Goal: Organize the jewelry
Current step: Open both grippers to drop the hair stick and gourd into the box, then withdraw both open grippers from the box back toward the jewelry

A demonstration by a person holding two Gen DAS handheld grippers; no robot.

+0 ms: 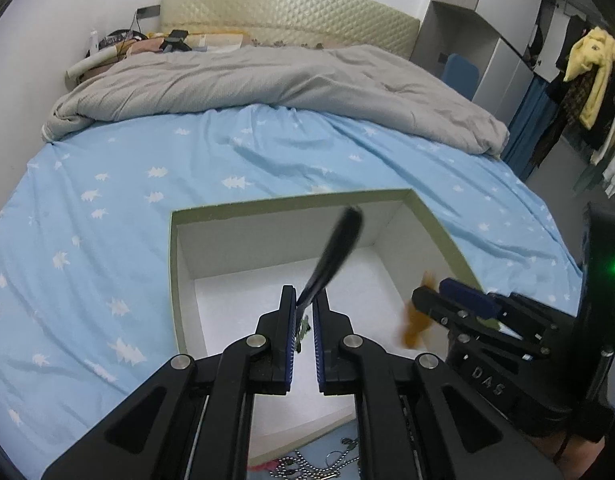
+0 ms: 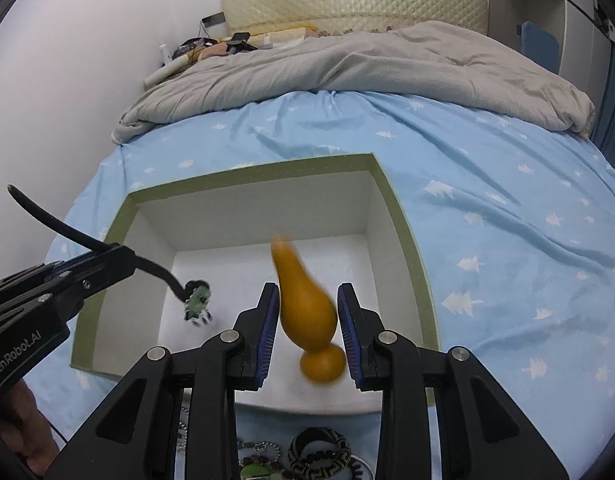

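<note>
- Jaws on the left gripper (image 1: pixel 304 322) are pinched almost together on a black cord (image 1: pixel 334 252); from the right wrist view, that cord curves down to a small green pendant (image 2: pixel 197 300) dangling just above the floor of the box (image 2: pixel 251 176).
- Right gripper (image 2: pixel 307 332) has its jaws part-open around an orange gourd-shaped piece (image 2: pixel 307 312). It looks blurred and loose: I see a sliver of gap beside its round end, so I cannot tell that the pads really press on it.
- Both loads hang over the open white box, which sits on the blue bedsheet (image 2: pixel 507 240). More jewelry waits just this side of the box: a patterned bangle (image 2: pixel 319 450) and bead chains (image 1: pixel 307 468).
- Risks as I judge them:
- If the right jaws ease any wider, the gourd piece slips out before it is placed. Over the box that is harmless, though it may bounce or roll against the wall.
- The long free end of the cord sticks up and out of the left jaws. It could drape over the box rim, or catch on the fingers when they let go, so the pendant gets dragged back out.
- The two grippers are close side by side. A swing of either could knock the other's load, or tangle the cord with the gourd piece.
- A low pass on the way back could snag the chains on the sheet.
</note>
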